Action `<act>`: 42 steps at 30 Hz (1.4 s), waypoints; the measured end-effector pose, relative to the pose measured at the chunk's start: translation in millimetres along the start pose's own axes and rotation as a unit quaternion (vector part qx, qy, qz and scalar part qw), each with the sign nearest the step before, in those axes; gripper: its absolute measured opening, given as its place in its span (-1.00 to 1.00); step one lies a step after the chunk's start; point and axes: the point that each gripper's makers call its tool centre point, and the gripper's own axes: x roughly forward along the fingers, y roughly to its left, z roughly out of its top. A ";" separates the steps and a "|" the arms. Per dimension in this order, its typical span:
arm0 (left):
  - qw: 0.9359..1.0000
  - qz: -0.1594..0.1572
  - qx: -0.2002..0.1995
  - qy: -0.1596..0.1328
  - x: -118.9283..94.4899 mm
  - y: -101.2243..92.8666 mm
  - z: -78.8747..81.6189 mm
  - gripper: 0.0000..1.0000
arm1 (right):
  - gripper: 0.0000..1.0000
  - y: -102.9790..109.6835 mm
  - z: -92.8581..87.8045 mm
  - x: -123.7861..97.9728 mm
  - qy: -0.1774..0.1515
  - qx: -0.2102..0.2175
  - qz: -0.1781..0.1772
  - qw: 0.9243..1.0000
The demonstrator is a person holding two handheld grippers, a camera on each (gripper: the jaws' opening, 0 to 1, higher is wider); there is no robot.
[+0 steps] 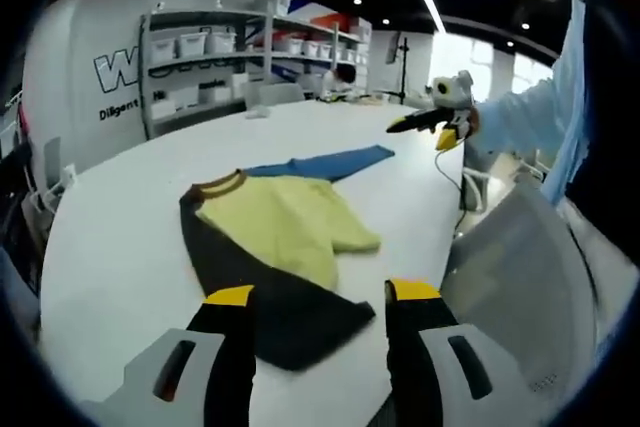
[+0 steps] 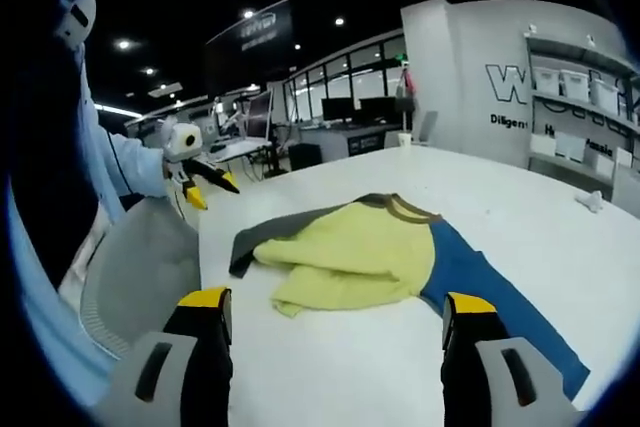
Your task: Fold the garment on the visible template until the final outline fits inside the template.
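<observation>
Left gripper view – garment partly folded on white table, left gripper & right gripper wide, empty.

White table; a partly folded yellow, blue and dark garment lies flat on it.

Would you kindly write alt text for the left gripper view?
A partly folded yellow, dark grey and blue long-sleeved garment lies on a white table, just beyond the open left gripper with its yellow-tipped black jaws. The right gripper hovers, held from the right, and white storage shelves stand behind.
</observation>
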 end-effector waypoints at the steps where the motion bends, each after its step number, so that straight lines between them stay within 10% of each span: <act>1: 1.000 -0.004 -0.001 -0.004 1.6 -3.2 0.9 -0.01 | 0.70 -0.1 0.2 0.1 -0.001 0.000 0.000 1.000; 19: 0.997 -0.049 0.021 0.051 27.0 -30.7 -30.4 -0.36 | 0.69 -2.1 3.8 -0.2 -0.008 0.007 -0.004 1.000; 32: 0.978 -0.058 0.155 0.130 54.3 -31.2 -67.1 -0.48 | 0.67 -2.4 5.3 -2.8 -0.014 0.017 -0.007 1.000; 42: 0.972 -0.057 0.174 0.149 71.5 -28.1 -83.7 -0.61 | 0.66 -5.0 7.4 -6.2 -0.017 0.022 -0.014 1.000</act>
